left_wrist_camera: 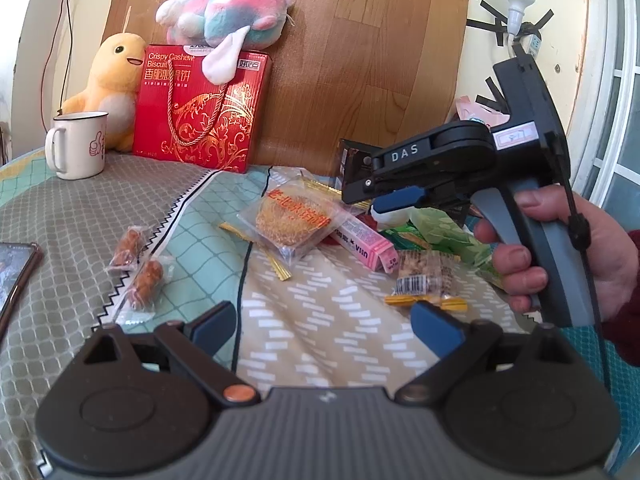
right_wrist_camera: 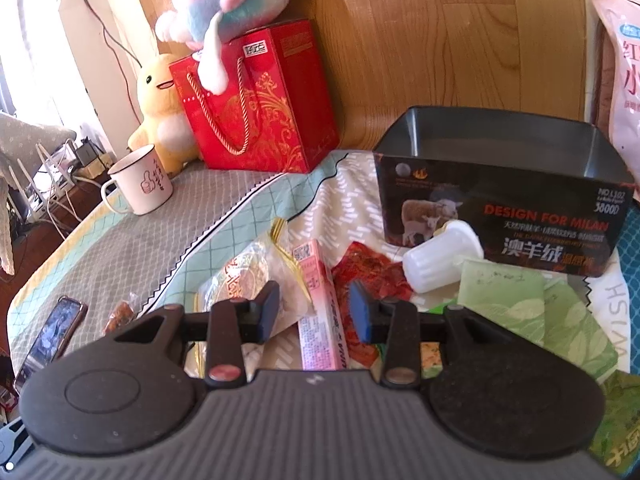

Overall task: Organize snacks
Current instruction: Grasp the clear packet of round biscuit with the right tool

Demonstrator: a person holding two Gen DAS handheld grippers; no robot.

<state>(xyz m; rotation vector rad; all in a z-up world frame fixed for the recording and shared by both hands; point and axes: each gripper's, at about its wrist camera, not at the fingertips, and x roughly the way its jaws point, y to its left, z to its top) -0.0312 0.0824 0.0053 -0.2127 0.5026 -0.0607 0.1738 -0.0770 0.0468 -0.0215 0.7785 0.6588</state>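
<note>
Snacks are lying scattered over a worktop (left_wrist_camera: 80,216) draped in a grey, teal and beige patterned cloth, in front of a wood-grain panel (right_wrist_camera: 440,48). Taking the dark open box (right_wrist_camera: 500,184) as landmark: a pink carton (right_wrist_camera: 320,312) and a wrapped cake (left_wrist_camera: 292,220) are lying to its left. The right gripper (right_wrist_camera: 314,312) is hovering released over the carton; the left gripper (left_wrist_camera: 324,326) is standing wide and empty. Far left, a mug (left_wrist_camera: 80,144) is sitting by a red gift bag (left_wrist_camera: 200,112).
</note>
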